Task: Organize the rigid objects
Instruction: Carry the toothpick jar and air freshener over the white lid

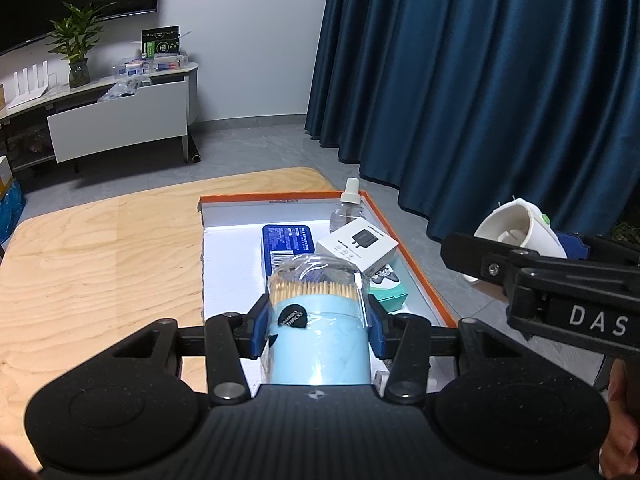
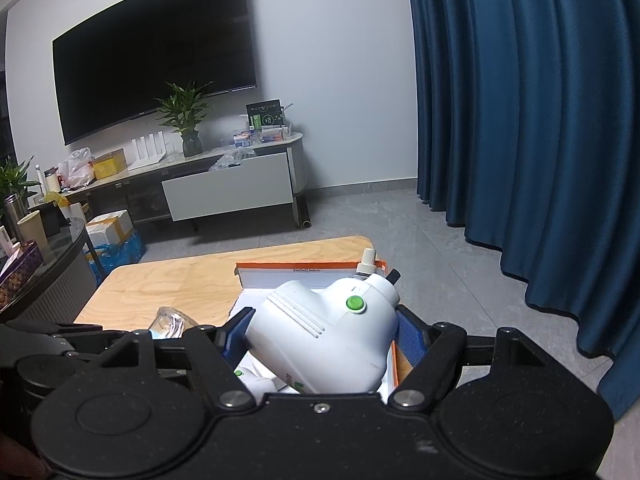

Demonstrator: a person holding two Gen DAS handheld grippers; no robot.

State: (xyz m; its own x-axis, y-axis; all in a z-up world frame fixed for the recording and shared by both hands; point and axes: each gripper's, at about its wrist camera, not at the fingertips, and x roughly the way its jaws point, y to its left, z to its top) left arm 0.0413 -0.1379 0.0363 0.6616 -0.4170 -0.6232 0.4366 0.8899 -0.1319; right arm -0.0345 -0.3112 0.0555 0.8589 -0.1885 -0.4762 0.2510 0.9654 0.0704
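Observation:
My left gripper (image 1: pixel 318 322) is shut on a light blue toothpick jar (image 1: pixel 318 340) with a clear lid, held above the near end of the orange-rimmed white box (image 1: pixel 416 264). Inside the box lie a blue tin (image 1: pixel 286 246), a white charger carton (image 1: pixel 357 245), a clear dropper bottle (image 1: pixel 349 210) and a teal pack (image 1: pixel 390 290). My right gripper (image 2: pixel 322 332) is shut on a white plastic device (image 2: pixel 332 332) with a green button, held over the box's right side (image 2: pixel 394 364). In the left wrist view that device (image 1: pixel 520 232) hangs to the right of the box.
The box sits at the right end of a light wooden table (image 1: pixel 100 264). Blue curtains (image 1: pixel 500 100) hang close on the right. A cluttered TV stand (image 2: pixel 224 184) and a dark screen (image 2: pixel 152 60) stand across the grey floor. A round dark side table (image 2: pixel 36 280) is at left.

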